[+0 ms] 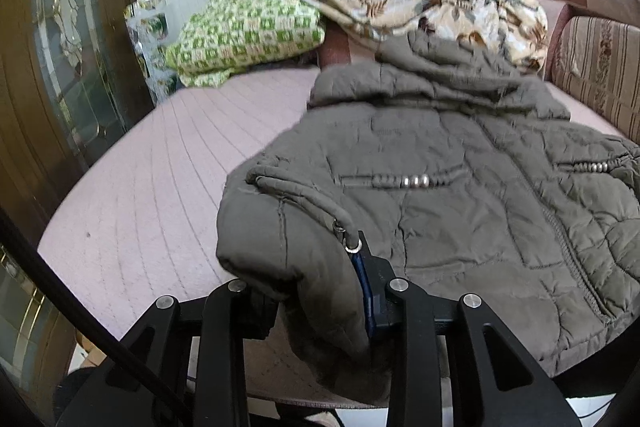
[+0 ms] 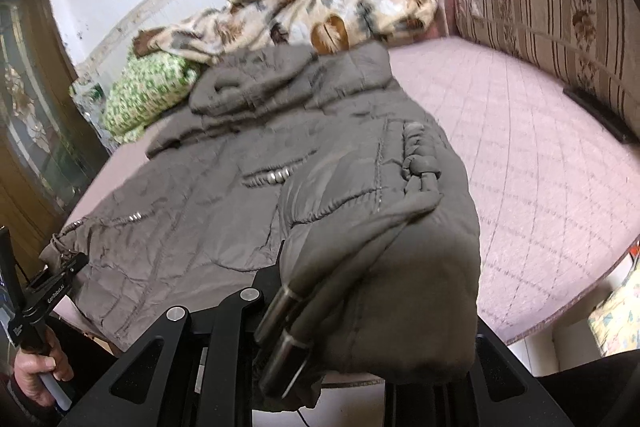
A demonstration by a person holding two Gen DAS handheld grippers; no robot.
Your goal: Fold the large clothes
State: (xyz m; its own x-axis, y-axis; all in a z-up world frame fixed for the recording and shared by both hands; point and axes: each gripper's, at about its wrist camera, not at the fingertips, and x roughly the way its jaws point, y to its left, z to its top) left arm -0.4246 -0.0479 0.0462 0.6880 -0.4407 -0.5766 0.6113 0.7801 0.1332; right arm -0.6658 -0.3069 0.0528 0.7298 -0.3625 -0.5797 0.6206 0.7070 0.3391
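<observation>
Pink quilted bed [image 1: 160,155] | left gripper [image 1: 320,291] clamps jacket [image 1: 460,155] hem | right gripper [image 2: 360,291] clamps opposite hem corner

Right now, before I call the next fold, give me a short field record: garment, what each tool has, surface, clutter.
garment: olive-grey quilted hooded jacket, lying front up, hood toward the far wall
left tool: shut on the jacket's near hem corner
right tool: shut on the other hem corner, two metal-tipped drawcords hanging by it
surface: pink quilted bed cover
clutter: green checked cushion and floral brown-cream blanket beyond the hood
right side: striped sofa back
</observation>
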